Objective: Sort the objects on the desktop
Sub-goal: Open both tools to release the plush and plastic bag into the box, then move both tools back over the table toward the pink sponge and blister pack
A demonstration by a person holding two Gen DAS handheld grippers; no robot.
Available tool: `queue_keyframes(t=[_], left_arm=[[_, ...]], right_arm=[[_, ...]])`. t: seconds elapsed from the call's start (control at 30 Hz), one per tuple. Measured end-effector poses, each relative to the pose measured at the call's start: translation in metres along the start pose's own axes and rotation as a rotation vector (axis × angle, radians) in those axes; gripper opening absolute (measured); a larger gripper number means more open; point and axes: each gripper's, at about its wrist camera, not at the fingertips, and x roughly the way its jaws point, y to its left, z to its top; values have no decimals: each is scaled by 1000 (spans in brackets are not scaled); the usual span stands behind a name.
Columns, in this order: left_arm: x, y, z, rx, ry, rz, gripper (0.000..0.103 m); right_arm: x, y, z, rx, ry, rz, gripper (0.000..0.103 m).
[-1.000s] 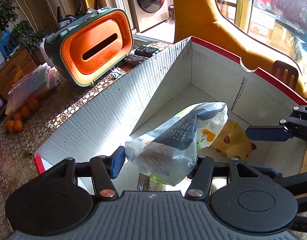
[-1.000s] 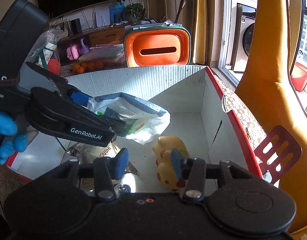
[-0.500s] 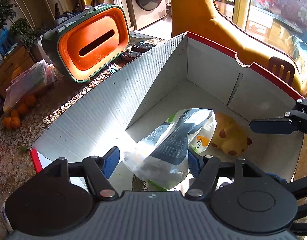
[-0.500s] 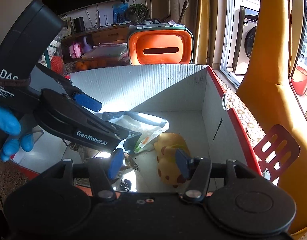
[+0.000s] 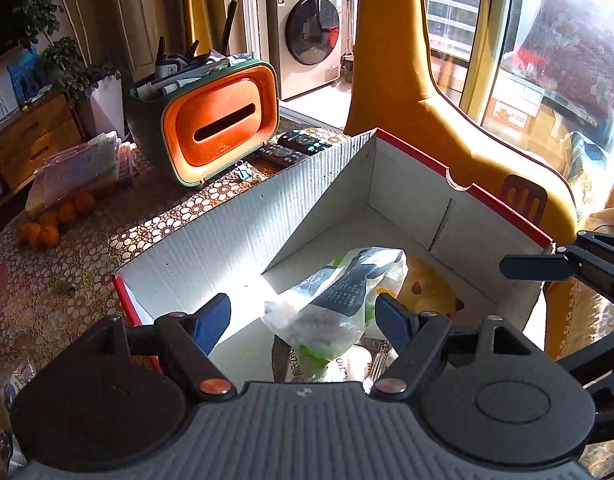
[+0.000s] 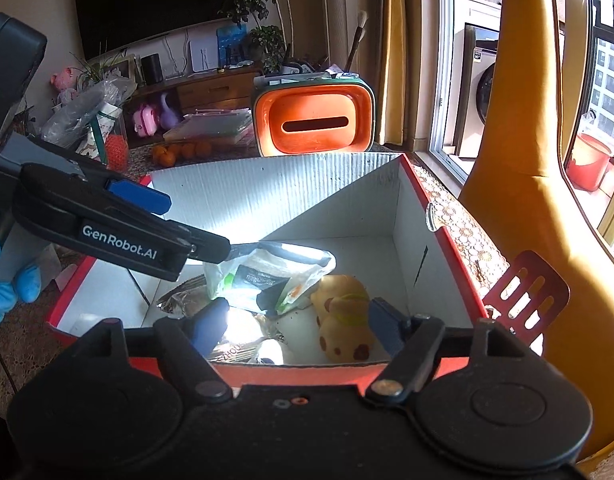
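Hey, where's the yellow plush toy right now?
The yellow plush toy lies on the floor of the cardboard box, near its right wall, right beside the plastic snack bag. The right wrist view shows it just ahead of the right gripper.

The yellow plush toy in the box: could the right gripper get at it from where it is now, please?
Probably yes. The right gripper is open just above the box's near red rim, and the yellow plush toy lies right ahead between its fingers, uncovered. The snack bag only touches the toy's left side.
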Motion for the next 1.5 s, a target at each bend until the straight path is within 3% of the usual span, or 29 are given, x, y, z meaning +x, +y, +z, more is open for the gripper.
queue_keyframes(t=[0.43, 0.83, 0.87, 0.93, 1.5], left_arm=[[-53, 11, -26, -29, -87, -24, 83], [-98, 36, -57, -78, -151, -8, 89], [-102, 38, -60, -84, -155, -10, 90], [-110, 42, -66, -92, -169, -10, 102], [-175, 84, -138, -190, -272, 45, 103]], right_arm=[[-27, 18, 1, 36, -69, 9, 93], [-50, 49, -4, 39, -129, 5, 98], [-51, 52, -4, 39, -133, 2, 98], [-55, 59, -6, 42, -137, 4, 98], [-75, 131, -14, 16, -170, 40, 102]])
